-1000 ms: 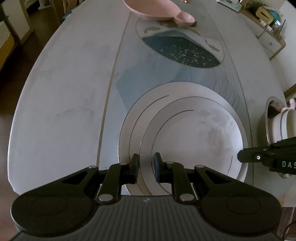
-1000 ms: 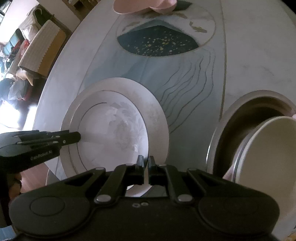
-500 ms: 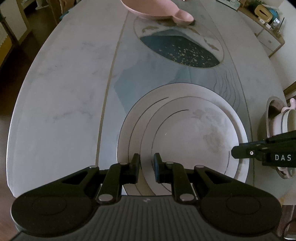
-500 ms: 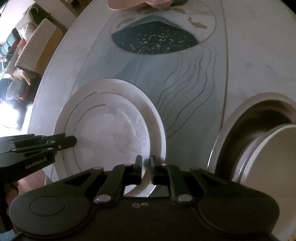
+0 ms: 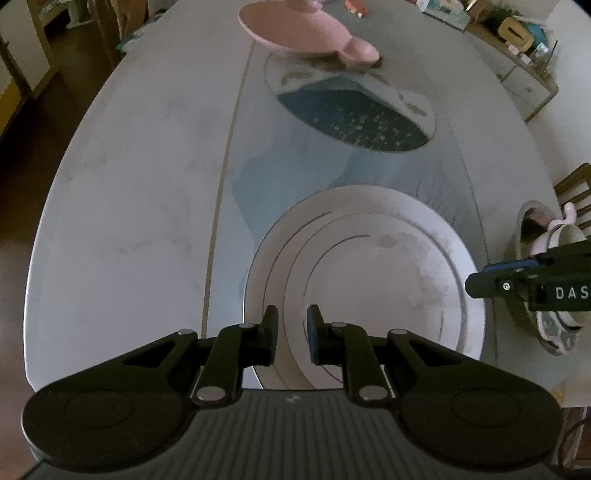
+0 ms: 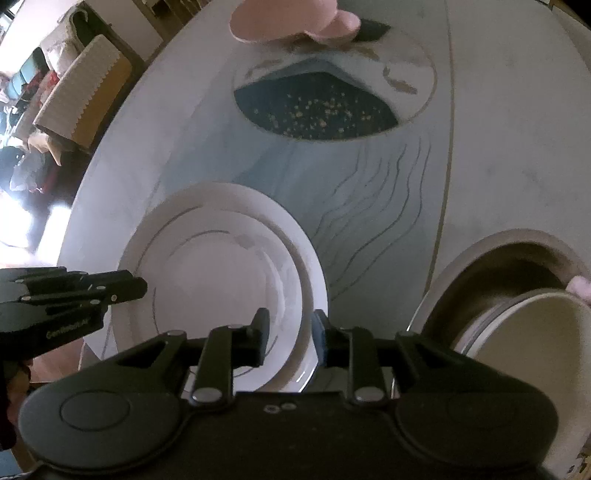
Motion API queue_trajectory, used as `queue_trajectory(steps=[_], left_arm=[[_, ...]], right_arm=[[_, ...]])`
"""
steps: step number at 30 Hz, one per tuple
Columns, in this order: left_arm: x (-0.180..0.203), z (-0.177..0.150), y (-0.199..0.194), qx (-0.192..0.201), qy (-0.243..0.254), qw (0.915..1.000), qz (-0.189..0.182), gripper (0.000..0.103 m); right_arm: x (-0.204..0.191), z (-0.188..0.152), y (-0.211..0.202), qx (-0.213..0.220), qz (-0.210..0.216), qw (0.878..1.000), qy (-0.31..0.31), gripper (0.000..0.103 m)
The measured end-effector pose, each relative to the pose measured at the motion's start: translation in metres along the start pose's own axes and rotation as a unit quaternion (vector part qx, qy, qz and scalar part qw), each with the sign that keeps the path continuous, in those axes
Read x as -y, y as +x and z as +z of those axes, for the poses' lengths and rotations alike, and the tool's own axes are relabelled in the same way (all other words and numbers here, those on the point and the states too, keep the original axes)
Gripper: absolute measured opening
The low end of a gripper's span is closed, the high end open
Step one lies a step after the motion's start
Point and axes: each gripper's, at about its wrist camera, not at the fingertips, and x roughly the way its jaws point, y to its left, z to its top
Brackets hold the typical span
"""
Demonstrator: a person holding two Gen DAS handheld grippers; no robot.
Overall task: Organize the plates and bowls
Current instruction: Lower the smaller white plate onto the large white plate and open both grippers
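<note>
**A:** On the near part of the marble table [image 5: 122,206], between the two tools, lie the white plates [image 5: 373,273]: they look like a stack, a smaller rim inside a wider one, with thin grey arcs drawn on them. From the right wrist view the same stack [image 6: 221,266] sits left of centre, and its edge facing the right tool runs down between the tool's fingers.

**B:** How do the tongs stand?

**A:** The left gripper [image 5: 291,332] has a narrow gap between its pads and nothing in it; it hangs over the near left rim of the stack, pointing steeply down. The right gripper [image 6: 290,332] has its jaws opening. The plate rim shows in the gap, yet the pads do not press on it, so far as I can tell.

**B:** Can each tool see the other?

**A:** Yes. The right one pokes in at the right edge of the left view, over the stack's far side. The left one enters the right view from the left edge, its tip over the stack's rim.

**B:** And the bowls?

**A:** To the right of the plates stands a large grey bowl [image 6: 509,258] with a smaller cream bowl [image 6: 532,332] tilted inside it, and something pink at its rim. Well apart, at the far end of the table, rests a pink dish [image 5: 306,33] with a small lobe at one side, just beyond the dark blue speckled inlay [image 5: 354,118].
</note>
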Motion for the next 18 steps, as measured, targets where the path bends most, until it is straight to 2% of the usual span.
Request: queue_trajectory(steps=[8,15,18], left_arm=[[0.006,0.017,-0.029,0.042,0.02,0.9989,-0.007,0.015],[0.018,0.047,-0.052,0.085,0.042,0.9955,-0.001,0.015],[0.024,0.061,-0.056,0.098,0.05,0.9939,0.006,0.015]], right_arm=[[-0.003,0.017,-0.03,0.035,0.0,0.999,-0.001,0.03],[-0.001,0.043,-0.057,0.077,-0.007,0.997,-0.008,0.03],[0.002,0.057,-0.068,0.094,-0.01,0.995,-0.008,0.034]])
